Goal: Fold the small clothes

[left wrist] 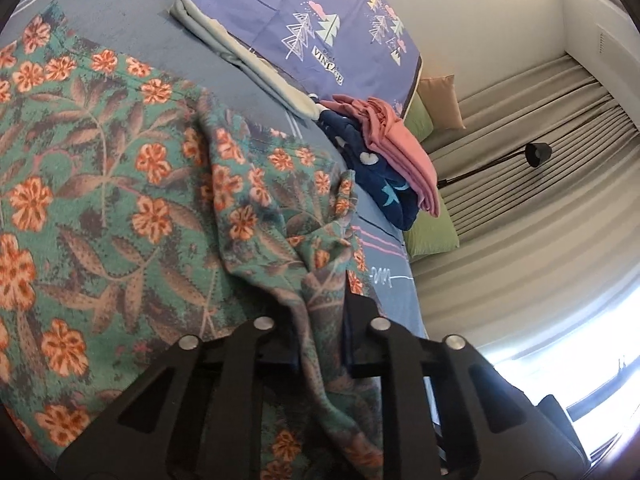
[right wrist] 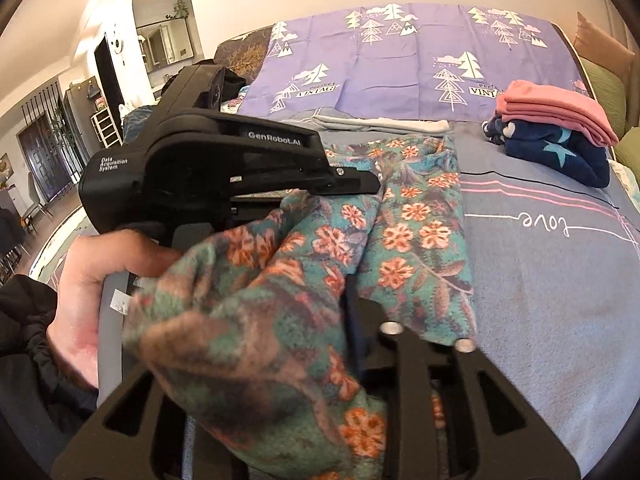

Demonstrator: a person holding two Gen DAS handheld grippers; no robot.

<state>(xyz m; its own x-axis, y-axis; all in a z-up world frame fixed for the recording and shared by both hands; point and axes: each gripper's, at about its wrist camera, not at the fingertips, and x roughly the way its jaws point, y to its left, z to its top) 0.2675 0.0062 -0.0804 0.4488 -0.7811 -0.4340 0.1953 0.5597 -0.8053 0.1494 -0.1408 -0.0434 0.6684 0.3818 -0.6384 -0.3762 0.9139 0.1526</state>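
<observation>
Floral cloth [left wrist: 320,340] fills the space between the two fingers of the left claw [left wrist: 320,320], which is clamped narrow on a gathered ridge of it. Ahead of that claw and off to its left the same garment spreads flat over the bed [left wrist: 132,28]. Beyond its fingertips, to the right, sits a stack of folded clothes: a pink piece [left wrist: 404,152] on top of a dark blue one with stars [left wrist: 380,192]. Farther off lies a pale folded cloth [left wrist: 240,60], with a purple sheet printed with trees [left wrist: 320,12] behind it.

From the right wrist view, a bunched end of the floral cloth [right wrist: 260,320] drapes across the right claw [right wrist: 320,344] and hides its left finger; the jaws stand partly apart, and whether the pads press the fabric cannot be told. Left of this claw a hand [right wrist: 88,292] grips the left tool's handle, with the black body [right wrist: 208,168] above it.
</observation>
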